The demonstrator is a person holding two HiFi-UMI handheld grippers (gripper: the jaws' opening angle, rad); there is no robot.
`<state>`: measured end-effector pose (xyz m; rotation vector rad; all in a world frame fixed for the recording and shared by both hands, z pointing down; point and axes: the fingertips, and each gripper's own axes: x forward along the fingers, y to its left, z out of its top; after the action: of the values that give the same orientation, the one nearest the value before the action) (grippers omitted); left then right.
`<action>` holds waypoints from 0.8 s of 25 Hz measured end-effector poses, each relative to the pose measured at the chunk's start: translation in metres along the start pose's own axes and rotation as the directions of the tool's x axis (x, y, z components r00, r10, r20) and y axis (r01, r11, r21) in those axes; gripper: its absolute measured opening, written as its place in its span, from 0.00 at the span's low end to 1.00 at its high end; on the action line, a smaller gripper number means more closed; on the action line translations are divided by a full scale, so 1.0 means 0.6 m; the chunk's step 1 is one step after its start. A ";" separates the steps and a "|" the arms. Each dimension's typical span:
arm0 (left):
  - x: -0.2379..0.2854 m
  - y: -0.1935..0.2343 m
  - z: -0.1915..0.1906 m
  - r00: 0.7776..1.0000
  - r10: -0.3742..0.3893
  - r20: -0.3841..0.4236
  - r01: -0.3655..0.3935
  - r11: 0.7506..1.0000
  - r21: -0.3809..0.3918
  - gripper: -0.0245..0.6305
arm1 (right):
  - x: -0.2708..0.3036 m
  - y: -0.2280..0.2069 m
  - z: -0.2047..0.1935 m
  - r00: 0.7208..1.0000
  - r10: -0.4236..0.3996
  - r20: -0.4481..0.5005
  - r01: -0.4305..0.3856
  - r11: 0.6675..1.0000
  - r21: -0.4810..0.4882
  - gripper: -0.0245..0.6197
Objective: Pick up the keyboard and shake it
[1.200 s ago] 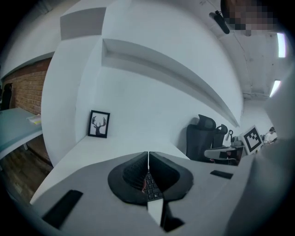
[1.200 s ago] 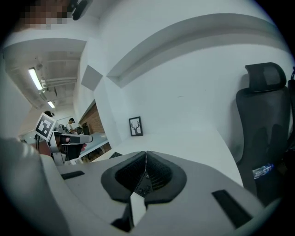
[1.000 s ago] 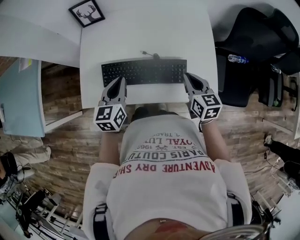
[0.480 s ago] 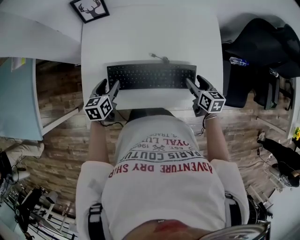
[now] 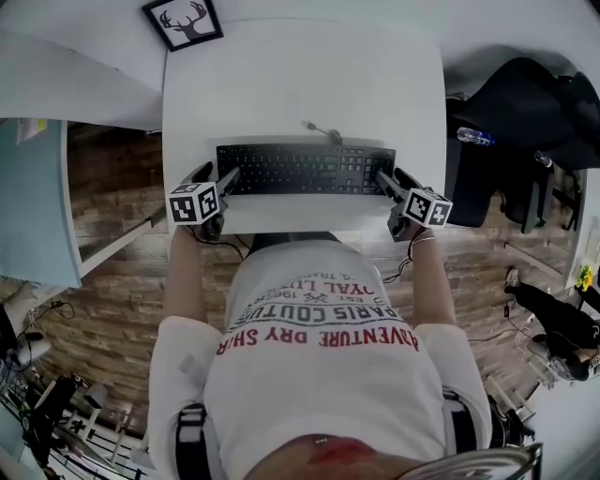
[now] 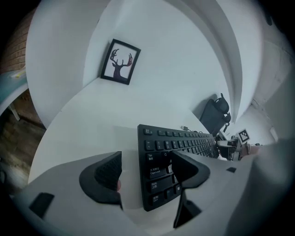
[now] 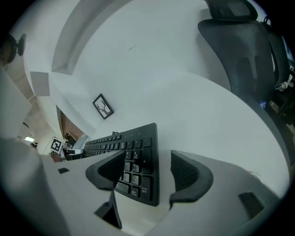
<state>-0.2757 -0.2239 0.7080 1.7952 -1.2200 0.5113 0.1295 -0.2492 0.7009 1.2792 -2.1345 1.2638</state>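
Observation:
A black keyboard [image 5: 306,170] lies flat on the white table [image 5: 281,84], its cable running off the back. My left gripper [image 5: 216,177] stands at its left end and my right gripper [image 5: 394,181] at its right end. In the left gripper view the keyboard's [image 6: 184,140] left end sits between the jaws of the left gripper [image 6: 147,171], which are opening, with a gap to each pad. In the right gripper view the keyboard's [image 7: 133,147] right end likewise lies between the opening jaws of the right gripper [image 7: 148,170], untouched by the pads.
A framed deer picture [image 5: 184,22] leans at the table's far left corner. A black office chair [image 5: 511,103] and a water bottle [image 5: 475,137] are to the right of the table. The table's near edge runs just behind both grippers, against the person's body.
Both grippers were closed on the keyboard's ends a second ago. Their jaws have since spread and let go, and the keyboard now rests on the table.

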 end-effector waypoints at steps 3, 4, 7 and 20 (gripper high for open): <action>0.002 0.000 -0.001 0.999 -0.035 -0.017 0.035 0.999 0.004 0.54 | 0.007 0.002 -0.001 0.999 0.033 -0.022 -0.033 0.999 0.007 0.50; 0.002 0.000 -0.001 0.999 -0.047 -0.022 0.047 0.999 0.005 0.54 | 0.009 0.002 -0.002 0.999 0.034 -0.030 -0.034 0.999 0.002 0.50; 0.004 -0.005 -0.003 0.997 -0.064 -0.050 0.066 0.997 0.038 0.54 | 0.012 0.003 -0.004 0.998 0.041 -0.056 -0.042 0.999 -0.019 0.50; 0.019 -0.033 -0.012 0.996 -0.055 -0.066 0.061 0.993 0.103 0.55 | 0.032 0.014 -0.019 0.989 -0.006 -0.145 -0.001 0.999 -0.046 0.50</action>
<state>-0.2522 -0.2212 0.7117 1.8826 -1.1128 0.6036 0.1107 -0.2479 0.7157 1.1345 -2.0470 1.2584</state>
